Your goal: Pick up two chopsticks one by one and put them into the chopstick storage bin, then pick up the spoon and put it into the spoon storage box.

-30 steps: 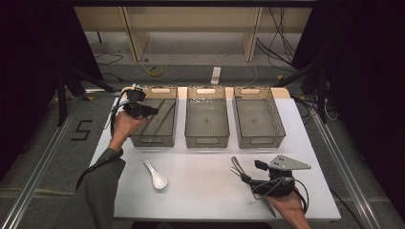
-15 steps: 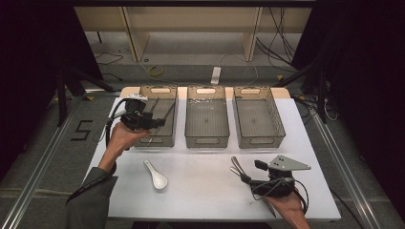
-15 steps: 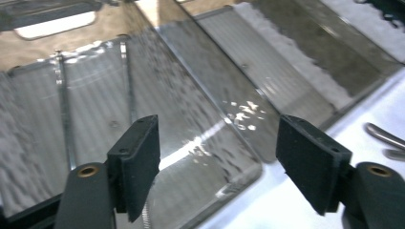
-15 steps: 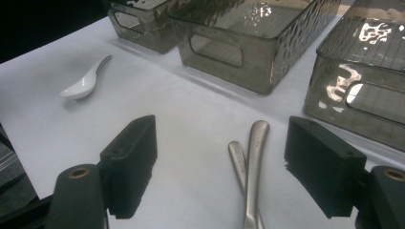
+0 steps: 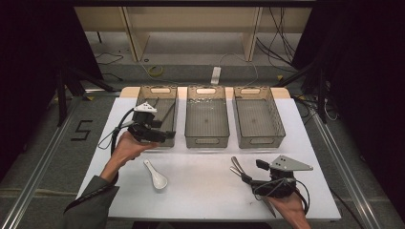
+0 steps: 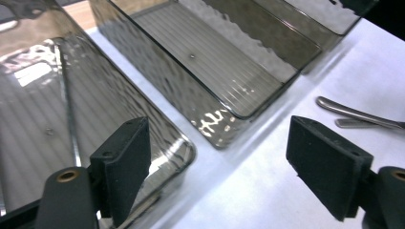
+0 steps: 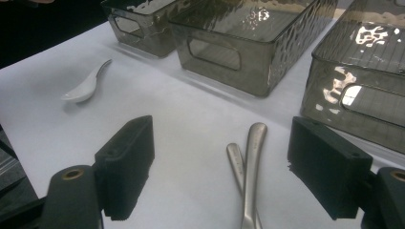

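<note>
White tabletop [image 5: 200, 191] runs under both my hands, with dark floor on either side of it.

Nearest to me, my right gripper [image 5: 243, 175] rests low over the table's near right part. Its jaws stand wide apart with nothing between the pads; the right gripper view shows bare table in the gap. Two metal utensil handles [image 7: 250, 162] lie crossed on the table just ahead of those jaws, touching each other and not touched by either pad.

To the near left, a white ceramic spoon [image 5: 156, 176] lies flat on the table, well apart from both grippers.

Further out, my left gripper [image 5: 167, 136] hangs over the near end of the left bin [image 5: 143, 102]. Its jaws have just been opening and now stand wide, and nothing is between them. In the left gripper view the left pad [image 6: 125, 164] sits above the bin's near corner and the right pad above open table. A thin dark stick [image 5: 168, 112] lies inside that left bin, slanted against its wall.

Farthest, three smoked clear plastic bins stand side by side: the left one, the middle bin [image 5: 206, 138] and the right bin [image 5: 260, 139], set close together.
</note>
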